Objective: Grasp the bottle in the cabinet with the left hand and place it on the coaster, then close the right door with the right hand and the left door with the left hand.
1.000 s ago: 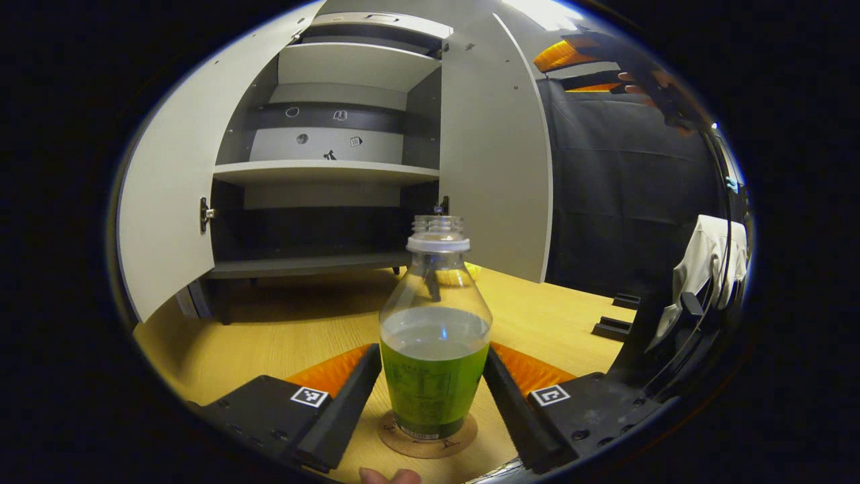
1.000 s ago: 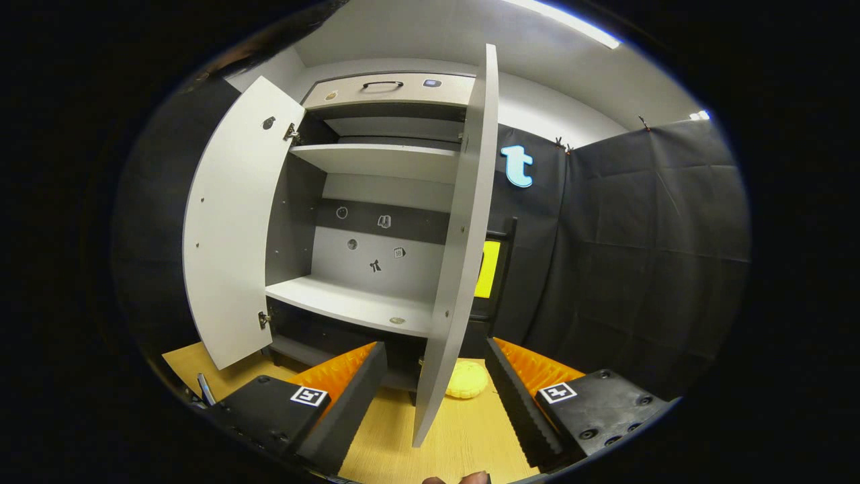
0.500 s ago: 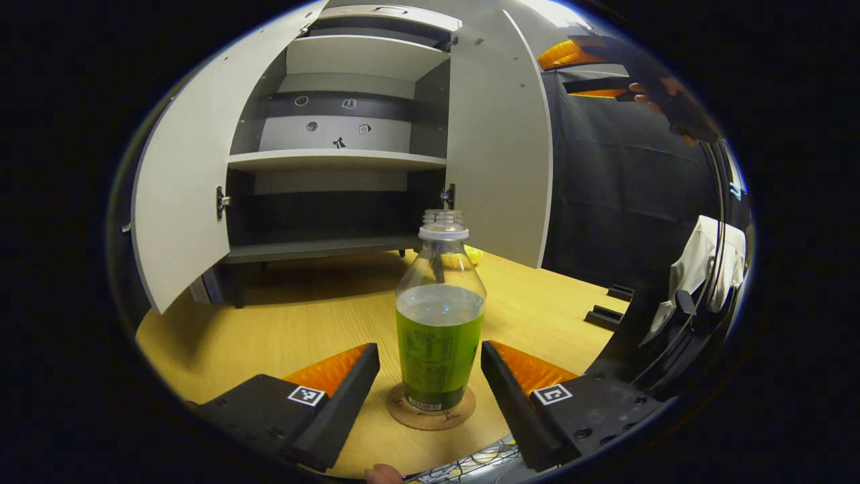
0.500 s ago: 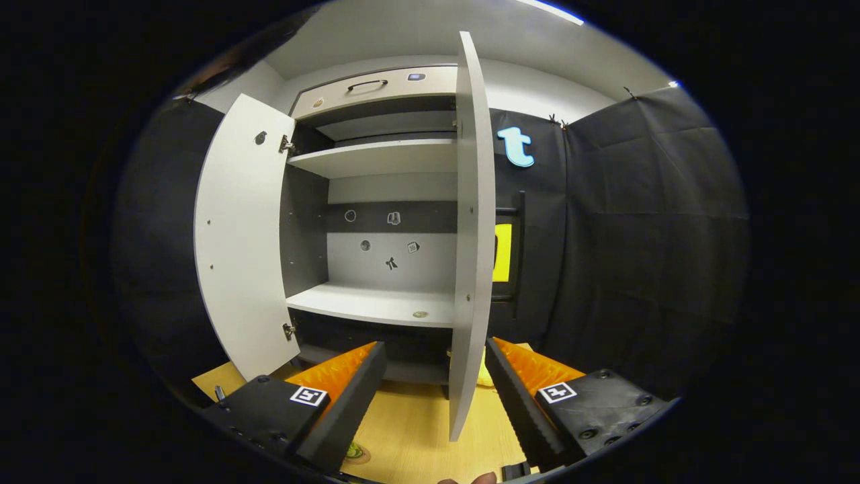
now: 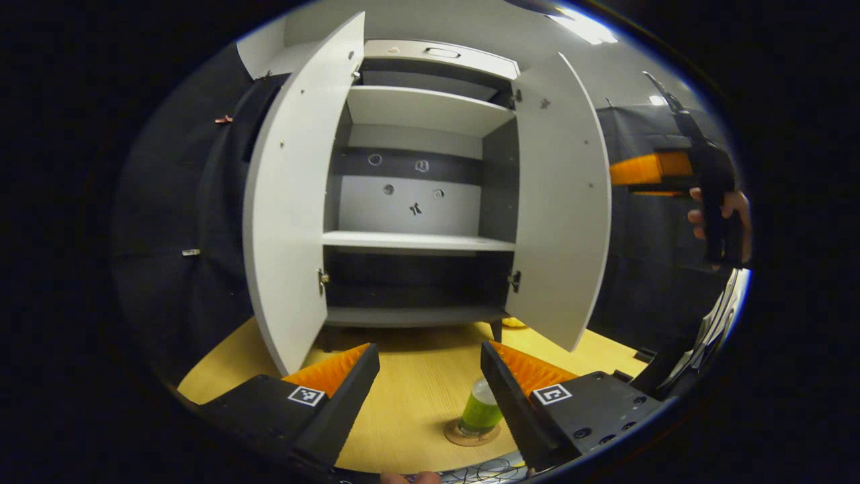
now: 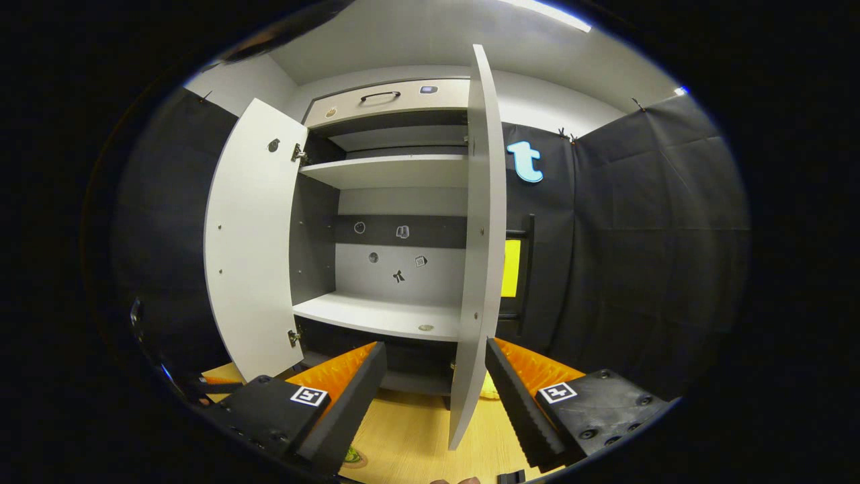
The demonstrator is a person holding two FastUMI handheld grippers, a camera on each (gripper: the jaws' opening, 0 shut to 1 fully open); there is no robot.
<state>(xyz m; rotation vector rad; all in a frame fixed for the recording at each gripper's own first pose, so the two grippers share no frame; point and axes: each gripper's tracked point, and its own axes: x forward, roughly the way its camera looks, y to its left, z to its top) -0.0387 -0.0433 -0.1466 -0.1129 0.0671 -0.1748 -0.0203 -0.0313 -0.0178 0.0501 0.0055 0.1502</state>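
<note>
The bottle (image 5: 481, 410) with green liquid stands upright on the round cork coaster (image 5: 463, 435) on the wooden table. My left gripper (image 5: 430, 376) is open, raised above and behind the bottle, which peeks out beside the right finger. The grey cabinet (image 5: 420, 202) stands with both doors wide: left door (image 5: 295, 208), right door (image 5: 561, 208). In the right gripper view my right gripper (image 6: 435, 376) is open, facing the right door's (image 6: 478, 255) front edge, which rises between the fingers without touching them. The right gripper (image 5: 662, 171), held by a hand, also shows at far right in the left gripper view.
The cabinet shelves (image 6: 383, 314) hold only a small disc. A yellow object (image 6: 489, 386) lies on the table behind the right door. The wooden table (image 5: 410, 390) stretches in front of the cabinet. Black cloth walls surround the booth.
My left gripper has let go of the bottle, pulled back and lifted, leaving it on the coaster. The right gripper shifted slightly, keeping the right door's edge between its fingers.
</note>
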